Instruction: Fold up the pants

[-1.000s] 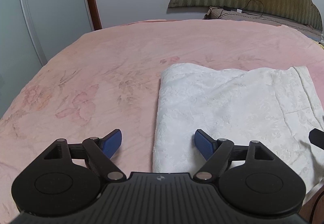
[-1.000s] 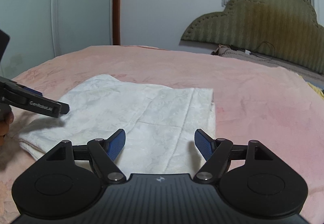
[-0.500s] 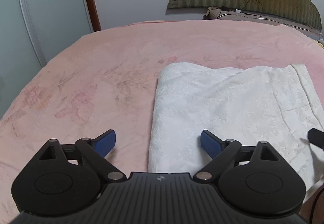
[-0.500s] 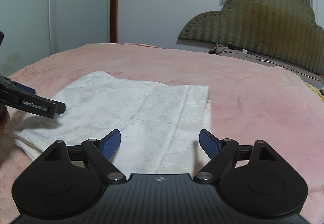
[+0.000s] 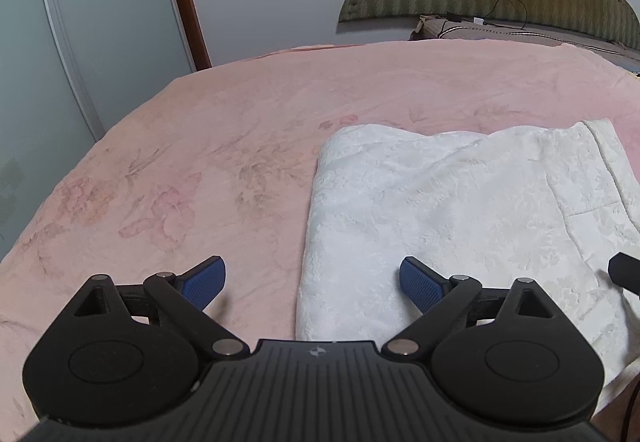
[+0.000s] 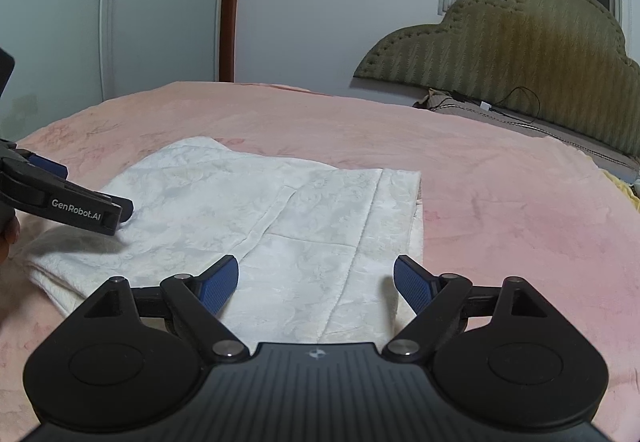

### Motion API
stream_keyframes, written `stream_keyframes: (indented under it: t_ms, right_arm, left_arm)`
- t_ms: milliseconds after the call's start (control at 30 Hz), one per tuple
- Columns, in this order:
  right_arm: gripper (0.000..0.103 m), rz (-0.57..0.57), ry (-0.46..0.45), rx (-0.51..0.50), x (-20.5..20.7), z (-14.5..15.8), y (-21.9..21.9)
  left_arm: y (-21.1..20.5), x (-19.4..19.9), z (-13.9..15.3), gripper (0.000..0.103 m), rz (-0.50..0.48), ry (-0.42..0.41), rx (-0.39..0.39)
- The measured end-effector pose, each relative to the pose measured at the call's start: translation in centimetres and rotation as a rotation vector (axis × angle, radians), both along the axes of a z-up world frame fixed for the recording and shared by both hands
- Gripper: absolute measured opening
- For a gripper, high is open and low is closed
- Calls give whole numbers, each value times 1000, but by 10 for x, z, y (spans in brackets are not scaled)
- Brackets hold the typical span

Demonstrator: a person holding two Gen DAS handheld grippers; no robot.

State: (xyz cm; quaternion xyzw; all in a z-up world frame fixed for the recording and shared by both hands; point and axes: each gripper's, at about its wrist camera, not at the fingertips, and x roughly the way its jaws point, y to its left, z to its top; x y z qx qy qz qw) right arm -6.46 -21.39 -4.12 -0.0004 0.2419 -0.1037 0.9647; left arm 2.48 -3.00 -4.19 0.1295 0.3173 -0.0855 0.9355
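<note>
Both hand-held grippers, left (image 5: 312, 282) and right (image 6: 316, 280), hover spread wide and empty over white pants (image 6: 256, 210), which lie folded flat on the pink bed (image 6: 500, 194), apparently just released so the fold settles.

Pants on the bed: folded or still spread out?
Folded. The white pants lie as a compact layered rectangle on the pink bedspread, with stacked edges showing at its right end.

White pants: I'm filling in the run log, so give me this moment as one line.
pants: folded, flat on pink bedspread | left gripper: open, empty | right gripper: open, empty
</note>
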Motion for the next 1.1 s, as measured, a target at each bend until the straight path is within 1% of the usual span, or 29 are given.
stream_keyframes:
  t_ms: [67,133,200,267,300,333,367,433,500,633,767,833,867,900,967,1000,1033,1067,1100]
  right_arm:
    - [85,11,-1,27,-1,0,-10]
    - [85,36,4,85,0,0,-27]
    - [85,78,41,173,4,-4,-49]
    - [85,99,66,263,9,-12,-71]
    - [85,109,84,323,12,-17,-83]
    - [85,127,90,404,14,-23,-96]
    - [85,143,84,485,16,-29,-108]
    - [86,183,58,592,16,-35,-125]
    - [86,230,60,646,20,-38,-134]
    - [86,320,80,686,34,-41,-140]
    - [86,364,69,781,55,-46,-150]
    - [82,371,56,808,64,-49,-151]
    - [73,366,52,816,67,-51,-152]
    - [60,351,51,819,71,-53,-152]
    - [45,321,56,812,76,-55,-149]
    - [43,313,52,801,75,-54,-147]
    - [41,309,50,783,73,-52,-143]
    - [36,305,46,765,70,-49,-139]
    - [32,303,42,747,66,-46,-134]
  left_arm:
    - [2,2,1,96,-29,5,-9]
    - [11,9,2,96,-88,42,-56]
    - [25,22,2,95,-145,114,-147]
    - [41,38,0,93,-178,209,-258]
    - [50,47,-2,93,-193,258,-317]
    - [58,55,-5,93,-206,299,-371]
    - [64,62,-7,93,-215,328,-412]
    - [73,76,-12,93,-234,372,-470]
    - [78,85,-16,93,-267,396,-500]
    - [76,99,-22,94,-331,425,-528]
    - [64,108,-26,95,-382,443,-565]
    - [57,110,-28,95,-396,445,-589]
    - [54,110,-29,94,-401,449,-601]
    - [49,111,-30,95,-406,451,-611]
    - [40,109,-30,95,-405,435,-607]
    - [36,105,-30,92,-403,413,-584]
    - [30,100,-29,87,-404,390,-549]
    - [25,94,-28,82,-412,358,-499]
    - [20,87,-27,68,-415,321,-437]
